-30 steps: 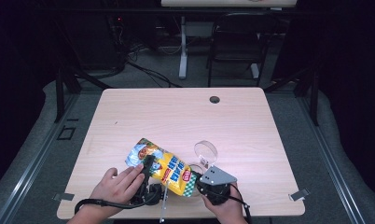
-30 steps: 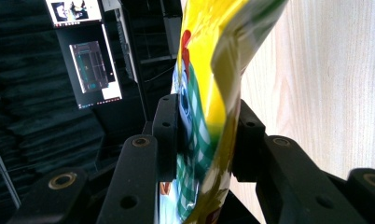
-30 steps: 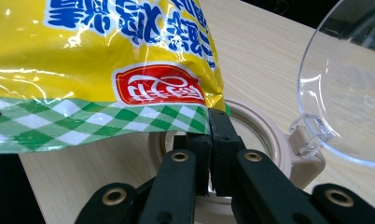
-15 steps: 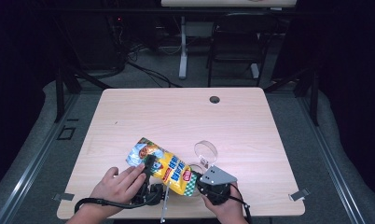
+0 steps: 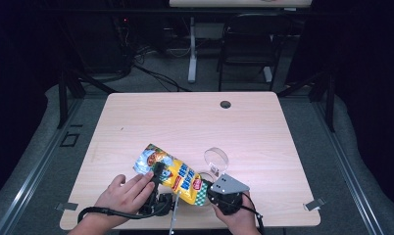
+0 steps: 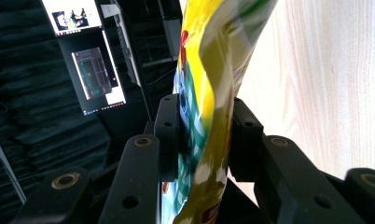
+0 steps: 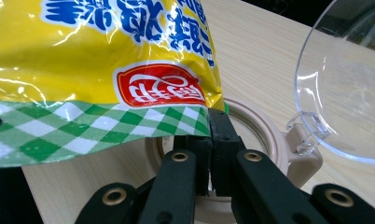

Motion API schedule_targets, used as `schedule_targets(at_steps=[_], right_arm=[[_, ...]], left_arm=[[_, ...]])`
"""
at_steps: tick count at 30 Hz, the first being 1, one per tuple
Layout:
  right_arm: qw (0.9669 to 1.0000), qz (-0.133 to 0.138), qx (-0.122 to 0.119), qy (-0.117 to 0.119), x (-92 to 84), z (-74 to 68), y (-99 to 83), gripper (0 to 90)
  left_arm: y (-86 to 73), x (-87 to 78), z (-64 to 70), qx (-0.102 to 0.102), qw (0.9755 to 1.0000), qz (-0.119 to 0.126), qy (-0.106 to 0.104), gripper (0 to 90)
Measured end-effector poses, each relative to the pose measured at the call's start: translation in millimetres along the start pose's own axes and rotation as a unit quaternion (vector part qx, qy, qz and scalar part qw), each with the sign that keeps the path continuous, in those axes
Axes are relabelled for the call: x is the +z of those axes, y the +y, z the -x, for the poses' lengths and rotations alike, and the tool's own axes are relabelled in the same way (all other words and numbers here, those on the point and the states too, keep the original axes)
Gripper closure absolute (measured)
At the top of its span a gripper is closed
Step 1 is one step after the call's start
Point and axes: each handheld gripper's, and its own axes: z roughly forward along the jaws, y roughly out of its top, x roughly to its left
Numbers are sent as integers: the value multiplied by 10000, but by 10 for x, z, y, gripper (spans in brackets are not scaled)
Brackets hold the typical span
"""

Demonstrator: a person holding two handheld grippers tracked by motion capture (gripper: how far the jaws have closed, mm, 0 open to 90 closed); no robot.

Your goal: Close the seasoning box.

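The yellow snack bag (image 5: 173,175) is hanging pinched in both grippers: left gripper (image 6: 204,135) squeezing its middle, right gripper (image 7: 211,140) clamping its checked corner; beige container (image 7: 265,135) with clear lid (image 7: 344,93) is sitting just beyond the right jaws.

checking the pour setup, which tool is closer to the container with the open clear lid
Right. The right tool pinches the snack bag's checkered corner directly over the beige container, beside its clear lid. The left tool grips the bag's other end, farther from the container.
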Motion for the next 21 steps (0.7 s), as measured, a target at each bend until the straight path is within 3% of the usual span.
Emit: schedule_targets(at_steps=[21], right_arm=[[10000,11,78,-19,-1,24,-12,885]], left_arm=[[49,-59,-90,211,9998,42,10,716]])
